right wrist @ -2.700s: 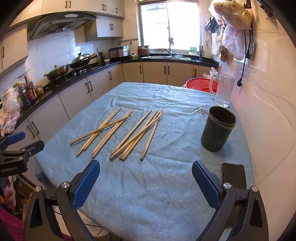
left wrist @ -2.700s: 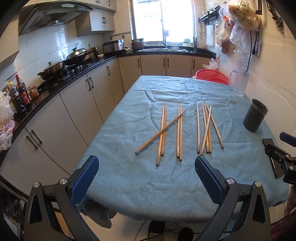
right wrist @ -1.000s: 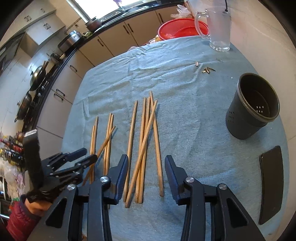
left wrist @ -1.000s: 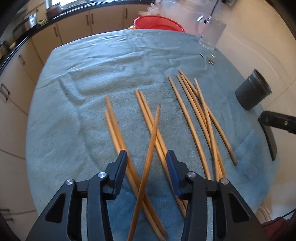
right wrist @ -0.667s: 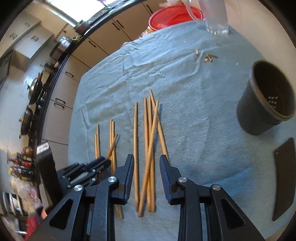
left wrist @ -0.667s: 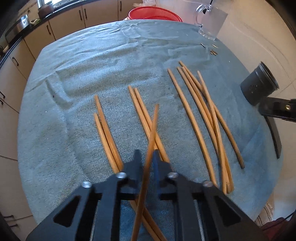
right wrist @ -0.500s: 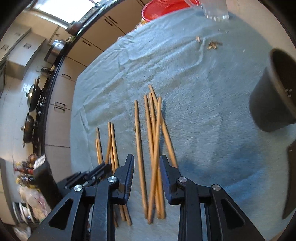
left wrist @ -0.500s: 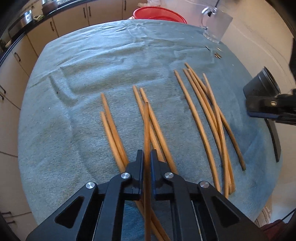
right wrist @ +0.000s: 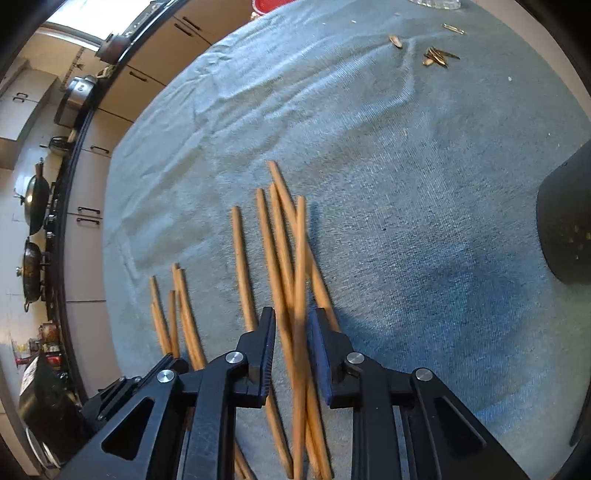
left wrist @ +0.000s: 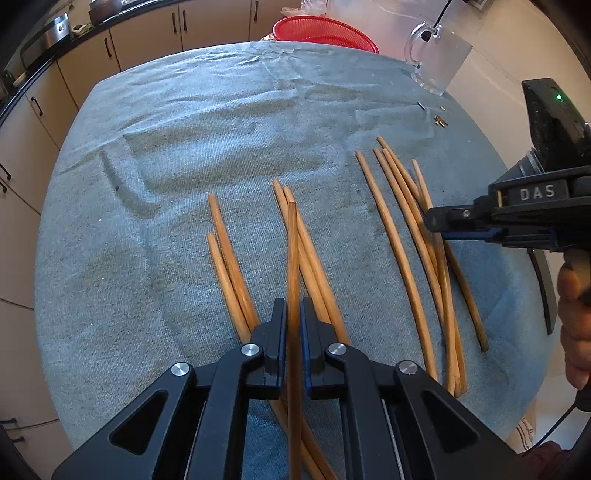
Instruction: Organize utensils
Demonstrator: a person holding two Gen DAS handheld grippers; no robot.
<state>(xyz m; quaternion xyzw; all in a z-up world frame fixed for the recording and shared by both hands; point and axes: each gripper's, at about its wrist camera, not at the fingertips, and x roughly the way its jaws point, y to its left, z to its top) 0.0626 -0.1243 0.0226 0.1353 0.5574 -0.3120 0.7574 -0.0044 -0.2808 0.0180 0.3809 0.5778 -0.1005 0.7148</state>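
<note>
Several wooden chopsticks lie in loose groups on the blue-grey cloth [left wrist: 184,155]. My left gripper [left wrist: 292,317] is shut on one chopstick [left wrist: 292,251], which points straight ahead over a pair [left wrist: 314,254] on the cloth. Another pair [left wrist: 225,258] lies to its left and a larger group [left wrist: 402,236] to its right. Over that group my right gripper [right wrist: 293,325] points down, jaws closing, with the crossing chopstick [right wrist: 301,258] and its neighbours between them; the pads do not visibly press. The right gripper [left wrist: 461,221] also shows from the side in the left wrist view.
A black perforated holder [right wrist: 565,229] stands at the right edge. A glass pitcher [left wrist: 439,55] and a red basket [left wrist: 325,33] are at the table's far end. Small brown scraps [right wrist: 436,55] lie on the cloth. A dark flat slab [left wrist: 543,288] lies by the person's hand [left wrist: 576,295].
The left gripper shut on the crossing chopstick and swung it straight. The right gripper came down over the right-hand group while its jaws narrowed.
</note>
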